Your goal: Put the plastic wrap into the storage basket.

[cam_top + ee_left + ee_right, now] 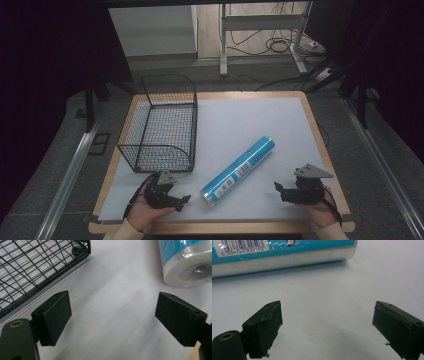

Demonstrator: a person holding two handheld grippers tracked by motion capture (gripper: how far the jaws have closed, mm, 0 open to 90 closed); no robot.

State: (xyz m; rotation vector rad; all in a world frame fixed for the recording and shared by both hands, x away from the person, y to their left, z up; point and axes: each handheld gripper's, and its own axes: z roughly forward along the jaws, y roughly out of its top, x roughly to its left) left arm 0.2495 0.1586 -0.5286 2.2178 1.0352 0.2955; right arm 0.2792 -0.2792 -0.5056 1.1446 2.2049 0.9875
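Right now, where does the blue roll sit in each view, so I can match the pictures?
High view: the blue roll lies diagonally at lower centre of the white mat, between the left tool and the right tool.
Left gripper view: its clear-wrapped end fills the top right corner.
Right gripper view: its side with the barcode runs along the top edge.
Shared landmark: the white mat under the roll.

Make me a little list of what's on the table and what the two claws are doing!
table: grey mat with a wooden rim
tube: blue roll lying on its side, slanted, between the claws
basket: black wire basket, empty, at the table's left
left claw: open, nothing in it, beside the roll's near end
right claw: open, nothing in it, pointing toward the roll
touching: neither claw touches the roll
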